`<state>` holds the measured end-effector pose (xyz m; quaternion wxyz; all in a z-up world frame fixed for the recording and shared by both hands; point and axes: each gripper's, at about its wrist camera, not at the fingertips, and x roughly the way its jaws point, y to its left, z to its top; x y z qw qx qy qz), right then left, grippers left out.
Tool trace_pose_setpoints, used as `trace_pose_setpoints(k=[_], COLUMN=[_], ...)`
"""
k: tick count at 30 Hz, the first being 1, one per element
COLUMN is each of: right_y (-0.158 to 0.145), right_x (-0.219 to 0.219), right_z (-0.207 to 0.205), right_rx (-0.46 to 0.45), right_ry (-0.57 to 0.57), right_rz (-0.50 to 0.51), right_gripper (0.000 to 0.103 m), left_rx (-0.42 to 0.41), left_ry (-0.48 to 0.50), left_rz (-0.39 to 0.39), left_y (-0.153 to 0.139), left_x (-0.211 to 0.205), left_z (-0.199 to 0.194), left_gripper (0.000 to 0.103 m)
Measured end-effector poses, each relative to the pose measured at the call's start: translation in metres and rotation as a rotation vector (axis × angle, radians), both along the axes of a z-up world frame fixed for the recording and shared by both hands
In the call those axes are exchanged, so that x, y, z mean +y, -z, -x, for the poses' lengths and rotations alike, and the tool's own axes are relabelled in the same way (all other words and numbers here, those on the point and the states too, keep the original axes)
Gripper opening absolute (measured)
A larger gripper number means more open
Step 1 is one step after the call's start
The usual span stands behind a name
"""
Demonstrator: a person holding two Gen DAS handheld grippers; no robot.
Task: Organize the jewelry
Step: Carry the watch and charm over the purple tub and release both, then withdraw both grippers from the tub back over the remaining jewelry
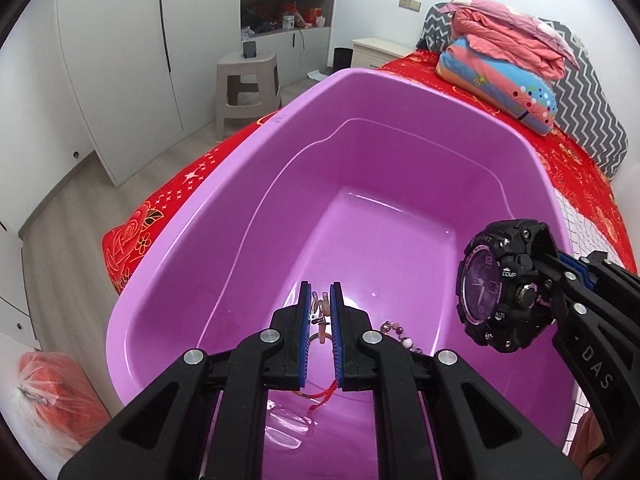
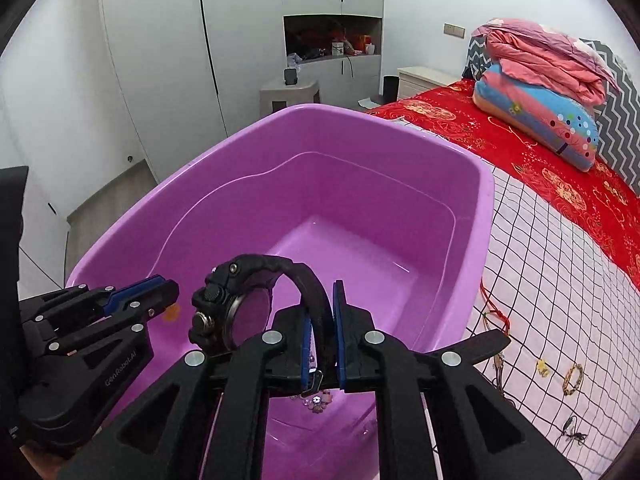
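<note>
The right claw [image 2: 320, 320] is squeezed tight on the strap of a big black watch [image 2: 236, 304], holding it up over the purple tub [image 2: 476, 208]. The watch face hangs to the left of its fingers. The left claw [image 1: 320, 312] is open only a little, with a small pink trinket [image 1: 320, 310] pinched between its blue pads [image 1: 306, 320]. A bead bracelet [image 1: 394, 332] and a red string [image 1: 324, 396] lie in the tub below. The tub sits on the bed [image 2: 560, 264], where more jewelry [image 2: 572, 378] lies on the checked sheet.
</note>
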<state>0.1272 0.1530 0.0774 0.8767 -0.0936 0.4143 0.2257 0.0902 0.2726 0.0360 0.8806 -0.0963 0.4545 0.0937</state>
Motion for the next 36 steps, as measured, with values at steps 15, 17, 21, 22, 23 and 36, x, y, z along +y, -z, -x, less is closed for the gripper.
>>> trace_pose_setpoints(k=[15,17,21,22,23,36], right_y=[0.001,-0.003,-0.007,-0.008,-0.008,-0.011], right_x=[-0.004,-0.007,-0.012,-0.014,-0.015,-0.046], right_z=[0.006,0.006,0.009,0.01,0.01,0.036], right_rx=[-0.019,-0.024,-0.031,-0.031,-0.031,-0.041], right_ry=[0.007,0.01,0.016,0.018,0.02,0.054], right_rz=[0.018,0.009,-0.002,-0.005,-0.008,-0.072], right_gripper=[0.048,0.048,0.048,0.048,0.048,0.051], left_rx=[-0.034,-0.031,-0.029,-0.028,-0.028,-0.053], left_ry=[-0.073,-0.079,-0.081,-0.081,-0.081,-0.068], left_rz=[-0.053,-0.051,-0.049,-0.052,-0.053,-0.089], left_y=[-0.016,-0.016,-0.017,-0.018,-0.018,-0.026], left_x=[0.007,0.008,0.008,0.007,0.007,-0.01], left_z=[0.016,0.017,0.02,0.021,0.021,0.036], left_gripper=[0.079,0.079,0.079,0.079,0.079,0.089])
